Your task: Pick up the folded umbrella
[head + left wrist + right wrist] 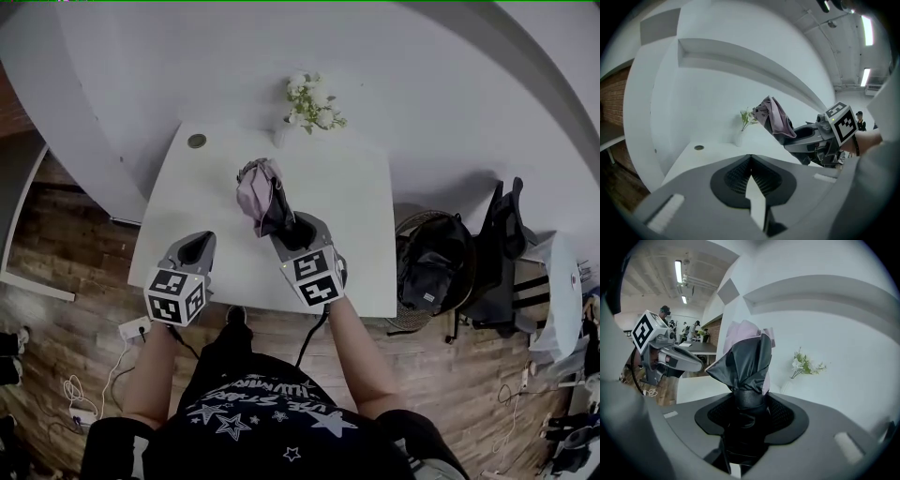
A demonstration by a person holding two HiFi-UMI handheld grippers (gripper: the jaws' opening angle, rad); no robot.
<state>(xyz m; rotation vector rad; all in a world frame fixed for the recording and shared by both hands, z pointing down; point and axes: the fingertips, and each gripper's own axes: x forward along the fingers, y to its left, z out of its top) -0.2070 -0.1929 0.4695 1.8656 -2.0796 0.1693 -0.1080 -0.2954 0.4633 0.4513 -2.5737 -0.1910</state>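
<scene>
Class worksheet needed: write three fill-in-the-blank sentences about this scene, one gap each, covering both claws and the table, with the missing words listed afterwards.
1. The right claw is clamped on the folded ____.
2. The left claw, its jaws together, holds ____.
3. At the far edge of the white table stands a white vase of ____.

Missing words: umbrella; nothing; flowers.
</scene>
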